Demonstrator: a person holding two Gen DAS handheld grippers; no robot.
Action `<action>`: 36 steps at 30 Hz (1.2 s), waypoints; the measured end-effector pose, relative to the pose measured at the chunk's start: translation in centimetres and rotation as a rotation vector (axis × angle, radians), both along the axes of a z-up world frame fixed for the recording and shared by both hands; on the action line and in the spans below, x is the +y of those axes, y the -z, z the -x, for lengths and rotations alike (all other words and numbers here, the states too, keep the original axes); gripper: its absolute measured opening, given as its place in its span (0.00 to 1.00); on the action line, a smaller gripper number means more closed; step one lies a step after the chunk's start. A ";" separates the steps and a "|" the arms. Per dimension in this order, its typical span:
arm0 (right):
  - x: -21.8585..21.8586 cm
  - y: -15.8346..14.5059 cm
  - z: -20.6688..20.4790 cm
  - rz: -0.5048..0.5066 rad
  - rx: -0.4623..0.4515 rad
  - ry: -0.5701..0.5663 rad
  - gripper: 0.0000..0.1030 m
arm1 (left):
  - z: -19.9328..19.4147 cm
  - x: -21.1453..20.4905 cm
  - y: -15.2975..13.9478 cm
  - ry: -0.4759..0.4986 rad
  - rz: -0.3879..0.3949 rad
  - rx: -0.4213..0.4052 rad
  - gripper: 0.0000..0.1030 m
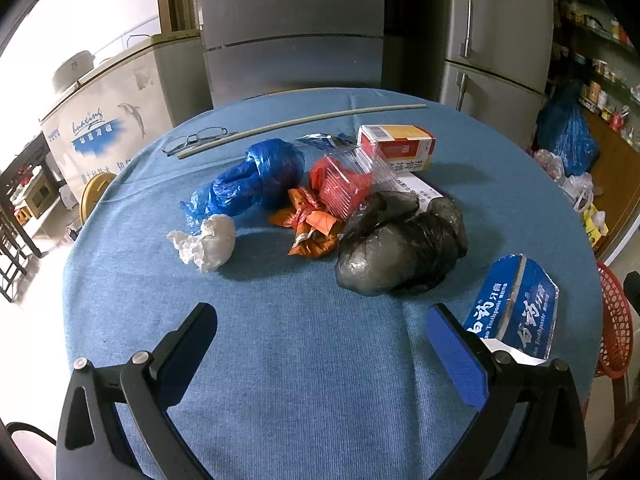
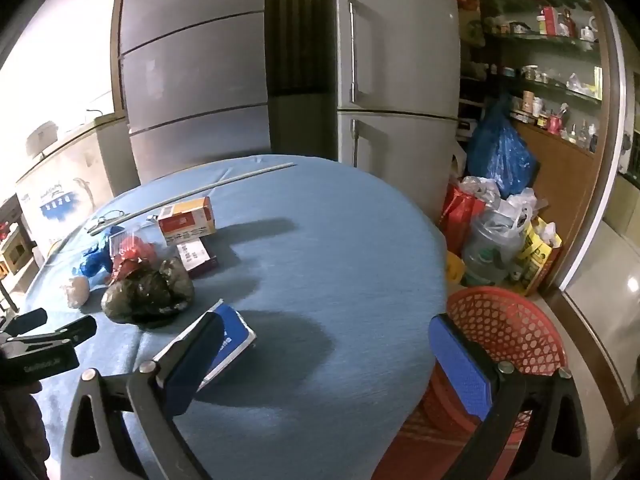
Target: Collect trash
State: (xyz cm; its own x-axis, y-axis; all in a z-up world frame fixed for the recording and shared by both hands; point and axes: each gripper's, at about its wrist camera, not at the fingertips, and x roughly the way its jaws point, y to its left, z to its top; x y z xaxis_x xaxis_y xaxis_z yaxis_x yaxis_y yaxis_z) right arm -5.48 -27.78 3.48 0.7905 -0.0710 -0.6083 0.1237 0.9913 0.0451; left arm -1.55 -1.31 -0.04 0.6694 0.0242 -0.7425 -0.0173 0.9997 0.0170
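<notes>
Jaws of the left gripper (image 1: 320, 332) and right gripper (image 2: 326, 344) stood fully spread, holding nothing. A black plastic bag (image 1: 400, 248) and toothpaste box (image 1: 516, 304) lay on the blue-clothed table (image 1: 300, 360).

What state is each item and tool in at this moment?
left tool: open, empty
right tool: open, empty
black bag: bundled, on table
blue bag: bundled
white tissue: crumpled
toothpaste box: torn open, flattened
red basket: upright beside table
glasses: lying on table
</notes>
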 end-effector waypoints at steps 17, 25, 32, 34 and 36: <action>1.0 0.1 0.3 -0.046 0.028 -0.051 1.00 | 0.4 0.3 0.0 -0.006 0.010 -0.006 1.00; 1.3 0.1 0.3 -0.054 0.038 -0.063 1.00 | 0.4 0.5 0.1 -0.011 0.014 -0.004 1.00; 1.5 0.1 0.4 -0.070 0.046 -0.082 1.00 | 0.3 0.7 0.4 -0.018 0.016 0.006 1.00; 1.6 0.2 0.3 -0.077 0.053 -0.087 1.00 | 0.3 0.7 0.4 -0.017 0.017 0.006 1.00; 1.7 0.3 0.2 -0.086 0.062 -0.090 1.00 | 0.4 0.7 0.4 -0.016 0.016 0.004 1.00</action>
State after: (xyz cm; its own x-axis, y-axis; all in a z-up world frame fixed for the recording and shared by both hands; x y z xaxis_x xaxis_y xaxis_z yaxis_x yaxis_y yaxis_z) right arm -5.69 -26.07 3.16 0.7519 0.0527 -0.6572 0.0400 0.9913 0.1253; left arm -1.91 -0.62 -0.48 0.6661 0.0230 -0.7455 -0.0332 0.9994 0.0012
